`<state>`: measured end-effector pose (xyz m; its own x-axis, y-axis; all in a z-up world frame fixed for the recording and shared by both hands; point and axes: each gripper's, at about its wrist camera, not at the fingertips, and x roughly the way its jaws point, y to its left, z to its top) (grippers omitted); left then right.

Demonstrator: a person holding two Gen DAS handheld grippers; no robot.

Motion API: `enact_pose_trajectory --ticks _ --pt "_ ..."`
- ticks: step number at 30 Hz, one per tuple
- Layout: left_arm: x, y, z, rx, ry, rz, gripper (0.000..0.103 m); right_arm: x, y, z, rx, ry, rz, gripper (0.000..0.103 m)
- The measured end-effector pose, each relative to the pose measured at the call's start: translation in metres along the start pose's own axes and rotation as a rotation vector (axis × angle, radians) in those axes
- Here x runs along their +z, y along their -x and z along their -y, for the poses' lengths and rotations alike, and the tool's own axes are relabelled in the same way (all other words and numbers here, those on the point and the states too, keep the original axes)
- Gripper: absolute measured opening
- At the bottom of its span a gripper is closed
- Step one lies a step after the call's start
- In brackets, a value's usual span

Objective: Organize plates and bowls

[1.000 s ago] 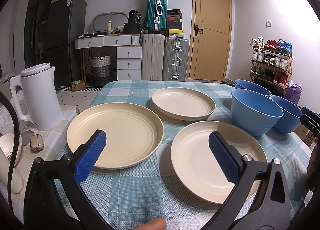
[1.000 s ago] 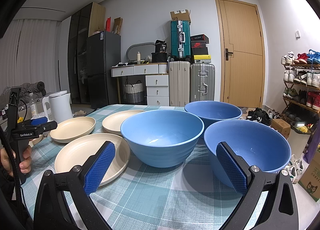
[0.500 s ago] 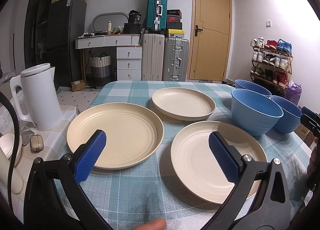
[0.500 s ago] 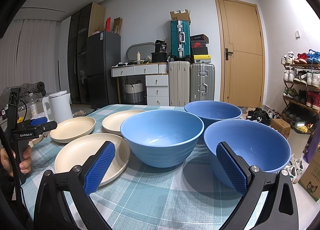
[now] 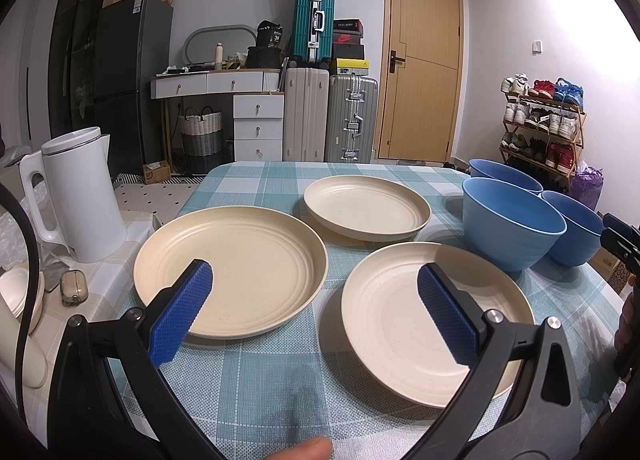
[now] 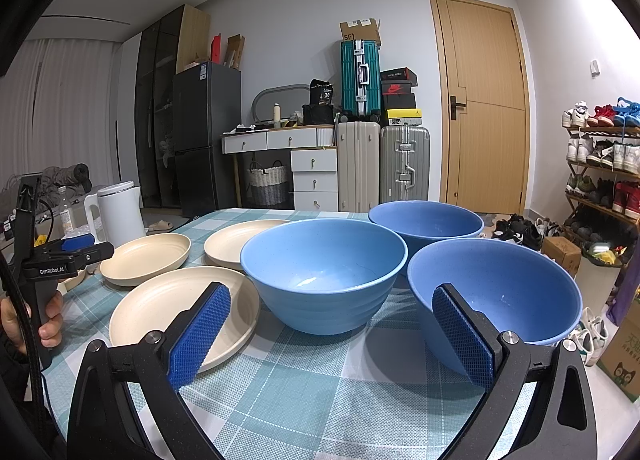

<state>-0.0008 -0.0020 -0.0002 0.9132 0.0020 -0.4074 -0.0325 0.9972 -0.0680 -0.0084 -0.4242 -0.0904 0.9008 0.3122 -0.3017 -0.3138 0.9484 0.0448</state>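
Three cream plates lie apart on the checked tablecloth (image 5: pixel 260 372): a left plate (image 5: pixel 240 268), a far plate (image 5: pixel 366 205) and a near right plate (image 5: pixel 396 312). Three blue bowls stand to the right: a middle bowl (image 6: pixel 324 268), a far bowl (image 6: pixel 426 219) and a near right bowl (image 6: pixel 500 292). My left gripper (image 5: pixel 316 308) hovers open and empty over the near edge, between the two closest plates. My right gripper (image 6: pixel 332 336) is open and empty in front of the middle and near right bowls. In the right wrist view, a hand holds the left gripper (image 6: pixel 60 256) at far left.
A white kettle (image 5: pixel 76 195) stands on a side surface left of the table, with a small case (image 5: pixel 74 288) beside it. Beyond the far table edge are suitcases (image 5: pixel 332 123), a drawer unit (image 5: pixel 258 123) and a door (image 5: pixel 424 63). A shoe rack (image 5: pixel 540 119) stands at right.
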Motion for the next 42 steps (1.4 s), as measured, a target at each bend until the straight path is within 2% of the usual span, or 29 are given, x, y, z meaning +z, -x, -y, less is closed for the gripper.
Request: enact_pose_trajectory --ticks 42 --pt "0.0002 -0.0002 0.0007 0.012 -0.002 0.001 0.102 0.0001 0.0005 0.0 -0.005 -0.003 0.0 0.103"
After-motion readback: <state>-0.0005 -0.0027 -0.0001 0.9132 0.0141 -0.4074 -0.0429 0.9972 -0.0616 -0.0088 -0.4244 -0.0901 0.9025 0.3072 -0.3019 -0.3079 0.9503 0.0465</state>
